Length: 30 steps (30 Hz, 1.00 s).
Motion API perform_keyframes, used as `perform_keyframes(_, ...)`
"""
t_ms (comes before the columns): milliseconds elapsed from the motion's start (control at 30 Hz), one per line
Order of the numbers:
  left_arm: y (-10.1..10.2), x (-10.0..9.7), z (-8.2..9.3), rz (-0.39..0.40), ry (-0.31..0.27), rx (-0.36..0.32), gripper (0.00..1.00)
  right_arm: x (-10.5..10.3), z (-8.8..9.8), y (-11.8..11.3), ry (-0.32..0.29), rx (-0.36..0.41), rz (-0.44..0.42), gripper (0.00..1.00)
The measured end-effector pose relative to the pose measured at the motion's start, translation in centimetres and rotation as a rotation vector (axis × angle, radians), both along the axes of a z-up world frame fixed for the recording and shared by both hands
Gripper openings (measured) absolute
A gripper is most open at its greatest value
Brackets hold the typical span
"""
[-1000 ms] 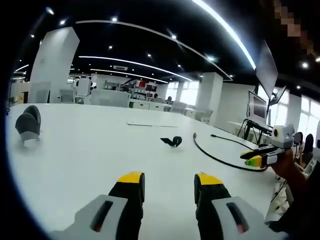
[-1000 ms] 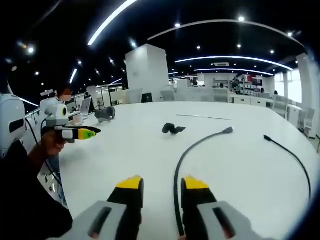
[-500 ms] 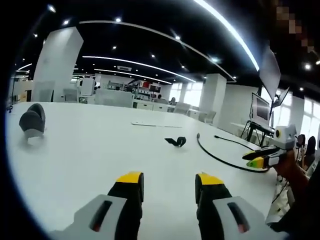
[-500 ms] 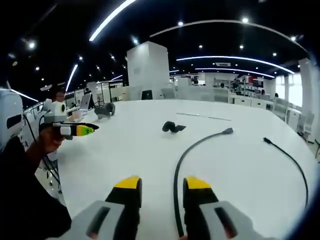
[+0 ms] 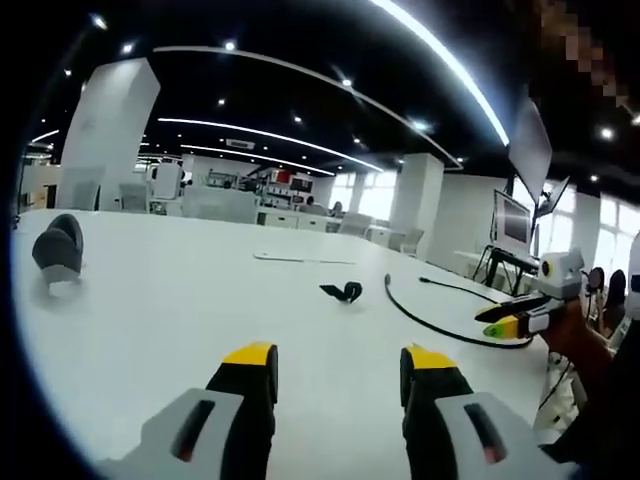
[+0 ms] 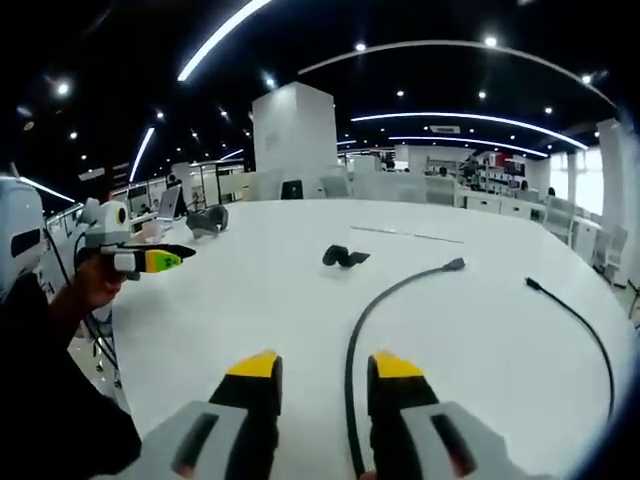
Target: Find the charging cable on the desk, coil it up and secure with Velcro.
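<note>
1. My left gripper (image 5: 335, 358) hangs above a wide white desk (image 5: 150, 300), its yellow-tipped jaws standing wide apart with nothing between them.
2. Far off to the left of those jaws, near the desk's edge, sits a dark rounded object (image 5: 58, 248); I cannot tell what it is.
3. Ahead of the left jaws and a little to their right lies a small black Velcro strap (image 5: 342, 291), curled on the desk.
4. Just beside the strap, further right, the black charging cable (image 5: 430, 318) curves across the desk toward my right gripper (image 5: 510, 320), which comes into the left gripper view from the right.
5. In the right gripper view, my left gripper (image 6: 165, 258) shows far off to the left, held in a hand (image 6: 88, 285).
6. My right gripper (image 6: 318, 365) has its jaws apart at a moderate gap, holding nothing; the cable (image 6: 352, 345) runs up out of that gap and bends away right, ending in a plug (image 6: 455, 264).
7. The strap (image 6: 343, 257) lies ahead of these jaws, apart from the cable.
8. Far right of the jaws, the cable's other stretch (image 6: 592, 335) curves along the desk (image 6: 250, 300).
</note>
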State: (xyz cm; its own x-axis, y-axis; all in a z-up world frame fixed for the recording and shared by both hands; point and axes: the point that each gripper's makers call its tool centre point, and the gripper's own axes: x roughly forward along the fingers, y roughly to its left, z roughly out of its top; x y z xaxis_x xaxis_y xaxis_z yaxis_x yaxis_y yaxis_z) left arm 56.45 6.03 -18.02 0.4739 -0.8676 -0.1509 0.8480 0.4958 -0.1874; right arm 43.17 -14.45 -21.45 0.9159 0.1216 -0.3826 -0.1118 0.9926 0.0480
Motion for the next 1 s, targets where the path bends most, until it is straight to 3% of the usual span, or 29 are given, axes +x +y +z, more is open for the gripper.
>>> perform_keyframes(233,-0.1,0.1,-0.8,0.001,0.025,0.026,0.49,-0.1,-0.3,-0.1,0.007,0.004,-0.005,0.35)
perform_keyframes(533,-0.8,-0.4,-0.5,-0.016,0.031,0.006,0.49,-0.7,-0.2,-0.8,0.001,0.023,-0.026,0.35)
perform_keyframes(1000,-3.9,-1.1,-0.8,-0.073,0.069,0.002,0.46,-1.7,0.3,-3.1,-0.022,0.034,-0.080,0.34)
